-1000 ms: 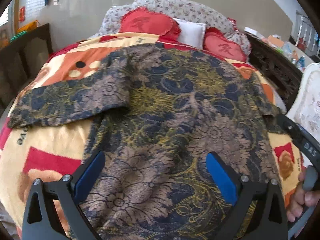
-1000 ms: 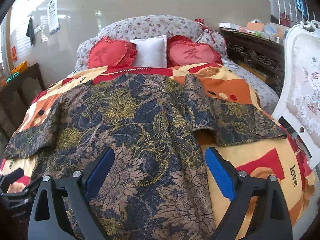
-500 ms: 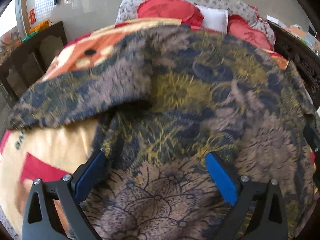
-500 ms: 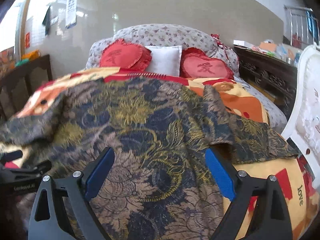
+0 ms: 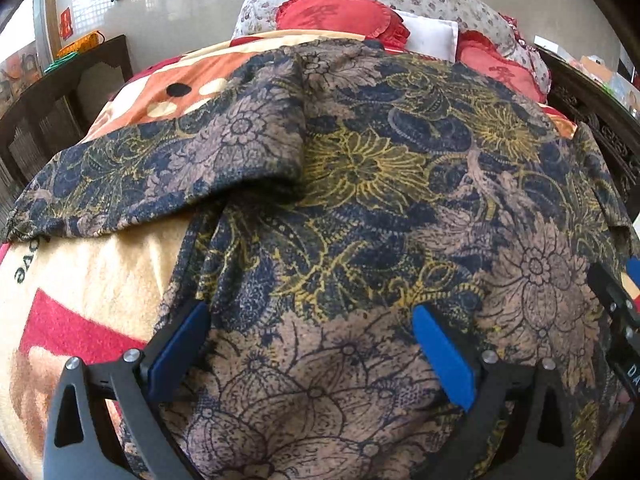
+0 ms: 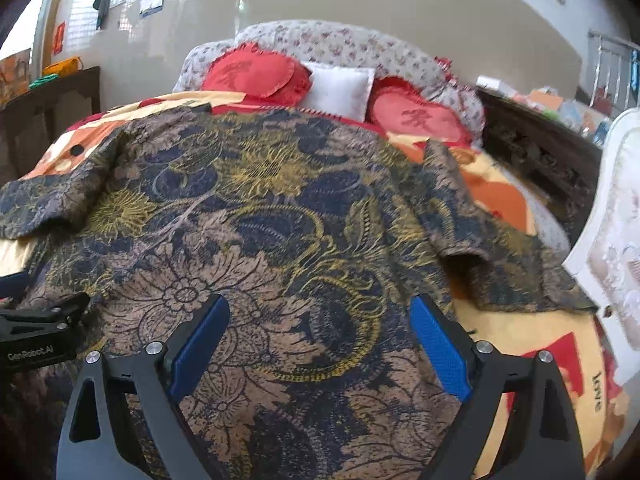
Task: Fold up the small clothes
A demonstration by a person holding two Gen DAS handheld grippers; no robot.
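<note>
Garment: floral blouse, navy, tan and yellow, spread flat on the bed blanket, sleeves out to each side.
Left gripper: fingers spread wide, nothing between the blue pads; positioned over the lower hem area, near the blouse's left edge.
Right gripper: fingers spread wide, holding nothing; positioned over the lower right part of the blouse.
Background: two red heart cushions and a white pillow at the headboard.
</note>
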